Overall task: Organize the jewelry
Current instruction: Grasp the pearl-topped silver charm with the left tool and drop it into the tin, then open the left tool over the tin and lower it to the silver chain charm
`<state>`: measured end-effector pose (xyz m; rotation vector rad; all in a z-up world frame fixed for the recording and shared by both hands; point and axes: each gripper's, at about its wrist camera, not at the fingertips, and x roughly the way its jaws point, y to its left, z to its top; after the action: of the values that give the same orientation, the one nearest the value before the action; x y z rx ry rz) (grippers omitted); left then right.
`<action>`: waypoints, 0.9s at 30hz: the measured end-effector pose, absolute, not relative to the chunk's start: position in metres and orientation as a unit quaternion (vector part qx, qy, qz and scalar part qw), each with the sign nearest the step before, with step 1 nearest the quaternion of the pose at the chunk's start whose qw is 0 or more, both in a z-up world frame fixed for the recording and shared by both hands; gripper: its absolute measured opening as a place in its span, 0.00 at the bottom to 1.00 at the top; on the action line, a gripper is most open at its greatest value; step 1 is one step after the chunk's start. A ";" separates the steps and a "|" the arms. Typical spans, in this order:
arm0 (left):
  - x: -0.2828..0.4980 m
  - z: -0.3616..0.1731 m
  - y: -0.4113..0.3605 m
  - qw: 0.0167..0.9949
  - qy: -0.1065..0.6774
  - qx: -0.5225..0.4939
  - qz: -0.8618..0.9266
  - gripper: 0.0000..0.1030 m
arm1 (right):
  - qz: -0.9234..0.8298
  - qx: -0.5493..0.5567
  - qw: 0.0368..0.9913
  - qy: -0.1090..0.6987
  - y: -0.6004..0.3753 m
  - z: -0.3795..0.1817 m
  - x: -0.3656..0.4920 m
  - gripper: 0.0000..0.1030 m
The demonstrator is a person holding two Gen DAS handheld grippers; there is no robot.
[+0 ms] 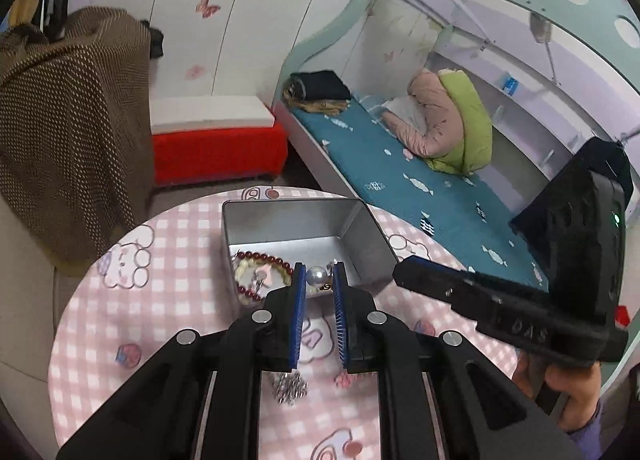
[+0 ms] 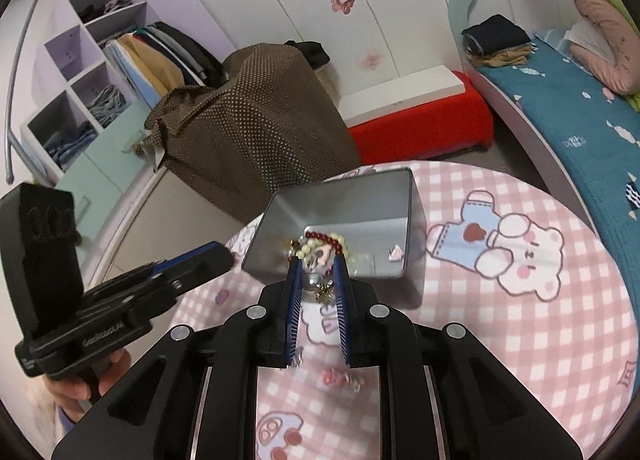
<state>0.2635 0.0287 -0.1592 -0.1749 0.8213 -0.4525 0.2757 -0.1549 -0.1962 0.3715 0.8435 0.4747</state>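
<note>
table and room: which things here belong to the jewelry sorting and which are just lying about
Job: metal tin, red bead bracelet, pearl earring, gold earring, sparkly silver piece, pink charm.
Lying about: brown dotted cloth, folded clothes, pink jacket, red bench.

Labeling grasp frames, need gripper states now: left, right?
Left gripper: closed on a pearl earring.
Right gripper: closed on a gold-and-silver earring.
</note>
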 end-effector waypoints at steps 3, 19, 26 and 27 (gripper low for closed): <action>0.282 -0.163 0.026 0.879 0.412 -0.101 -0.218 0.12 | 0.224 0.187 0.865 0.409 -0.154 -0.199 0.289 0.16; 0.316 -0.204 0.022 0.850 0.471 -0.128 -0.196 0.18 | 0.205 0.183 0.857 0.436 -0.144 -0.225 0.320 0.16; 0.314 -0.202 0.024 0.855 0.464 -0.130 -0.190 0.34 | 0.202 0.184 0.856 0.439 -0.145 -0.229 0.321 0.16; 0.314 -0.202 0.024 0.856 0.464 -0.129 -0.190 0.34 | 0.201 0.185 0.856 0.440 -0.145 -0.230 0.321 0.17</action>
<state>0.3136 0.0235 -0.2022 -0.2707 0.9760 -0.3987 0.3210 -0.1451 -0.2298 0.3887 0.9244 0.4224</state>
